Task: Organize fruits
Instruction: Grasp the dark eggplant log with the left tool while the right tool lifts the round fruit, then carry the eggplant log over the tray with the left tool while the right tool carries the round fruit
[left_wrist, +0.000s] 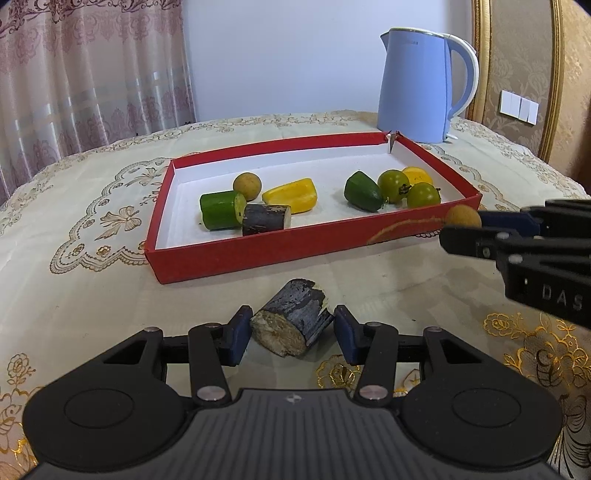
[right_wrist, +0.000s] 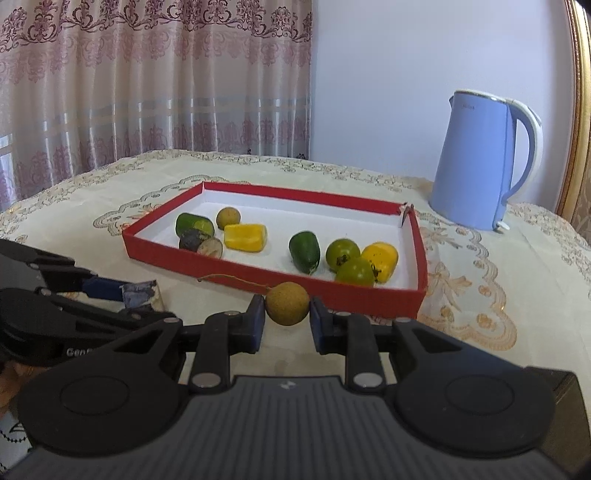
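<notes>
**Blue pads clamped on two pieces in front of the red tray**

Blue-padded, the left gripper is clamped on a dark sugarcane stub at the near edge of the cloth, a pad against each side of its bark. The stub's long axis runs away from the camera and slightly to the right, its pale cut end facing the camera.

The right gripper is closed on a small round tan longan, a pad pressing each side; a thin stem trails from it to the left. It sits just before the tray's near wall.

Beyond both lies the red tray with a white floor. Its left group holds a cucumber piece, a second sugarcane piece, another longan and a yellow wedge. Its right group holds a green piece, two green tomatoes and a yellow piece.

A blue kettle stands behind the tray's far right corner on the embroidered tablecloth.
</notes>
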